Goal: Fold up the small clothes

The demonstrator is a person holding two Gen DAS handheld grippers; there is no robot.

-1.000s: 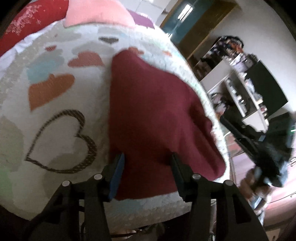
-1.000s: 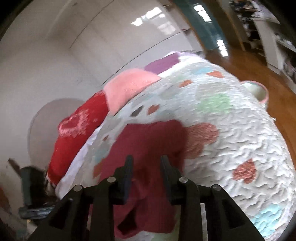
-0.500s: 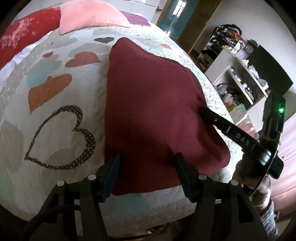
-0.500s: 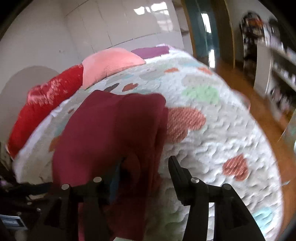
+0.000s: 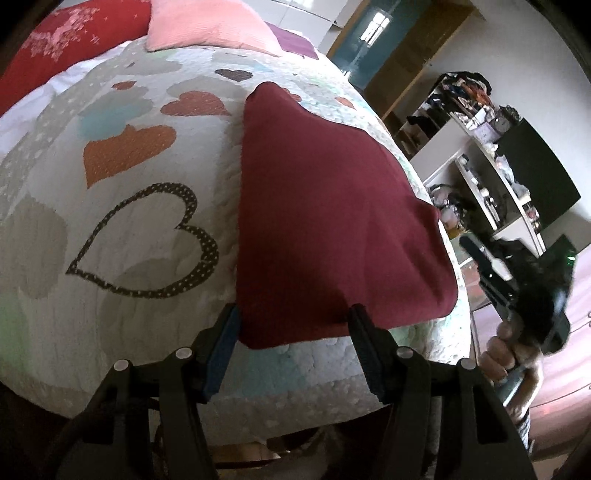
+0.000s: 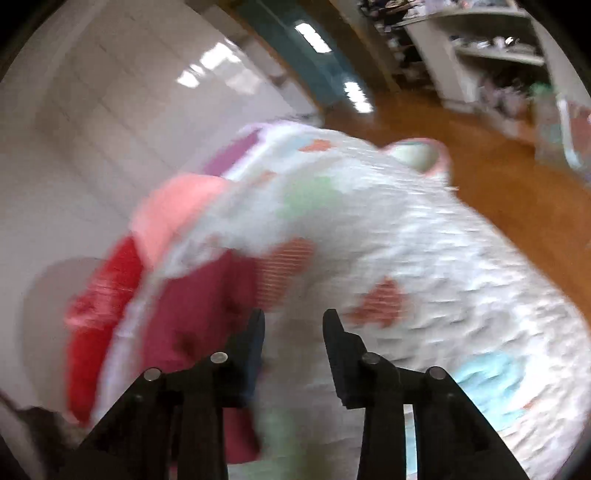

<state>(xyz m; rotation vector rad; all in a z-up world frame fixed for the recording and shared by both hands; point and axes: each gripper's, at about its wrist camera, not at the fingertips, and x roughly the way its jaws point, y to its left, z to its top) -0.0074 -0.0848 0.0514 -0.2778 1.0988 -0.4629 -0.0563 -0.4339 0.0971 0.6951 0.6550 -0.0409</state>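
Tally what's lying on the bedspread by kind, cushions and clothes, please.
Cushions: 2, a red cushion and a pink cushion
Clothes: 1, a maroon garment
Total: 3

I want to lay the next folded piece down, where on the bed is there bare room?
Left of the maroon cloth, the quilt around the black outlined heart is bare. It is crowded past that, where the red pillow and pink pillow lie, and the cloth's right edge nearly reaches the bed's edge.

White heart-print quilt (image 5: 122, 229) covers bed; pink pillow (image 5: 210, 26) beside red pillow (image 5: 66, 33) at head; cluttered white shelves (image 5: 491, 192) beyond.
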